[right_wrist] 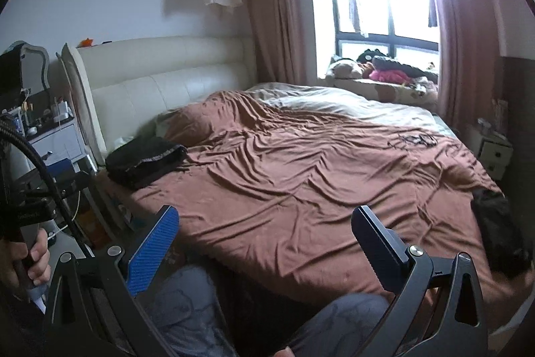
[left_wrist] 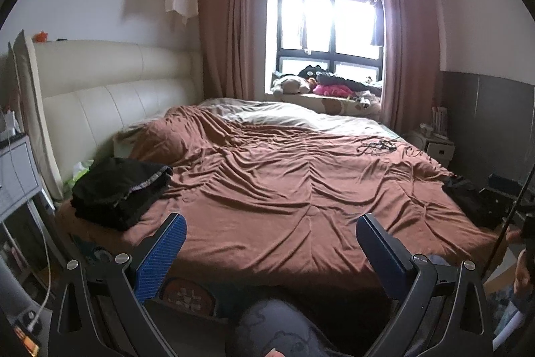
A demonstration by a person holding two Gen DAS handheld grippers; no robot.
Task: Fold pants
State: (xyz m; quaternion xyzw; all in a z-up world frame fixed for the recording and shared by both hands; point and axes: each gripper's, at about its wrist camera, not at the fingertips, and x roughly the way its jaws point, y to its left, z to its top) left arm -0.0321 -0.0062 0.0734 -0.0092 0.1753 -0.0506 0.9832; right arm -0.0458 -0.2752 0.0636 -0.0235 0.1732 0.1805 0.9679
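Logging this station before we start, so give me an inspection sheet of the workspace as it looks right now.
Surface: bed with wrinkled brown cover.
Job's things: folded black stack at the near headboard corner; unfolded dark garment at the foot-side edge.
Clutter: tangled black cords on the cover.
Grippers: left gripper and right gripper both open, holding nothing, short of the bed edge.
Cables: white cable hanging by the nightstand.
Surroundings: cream headboard, window, plush toys on the sill.

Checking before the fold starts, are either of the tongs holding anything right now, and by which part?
Nothing is held. The left tongs and right tongs both stand open above the brown bedspread; the folded black pants lie untouched.
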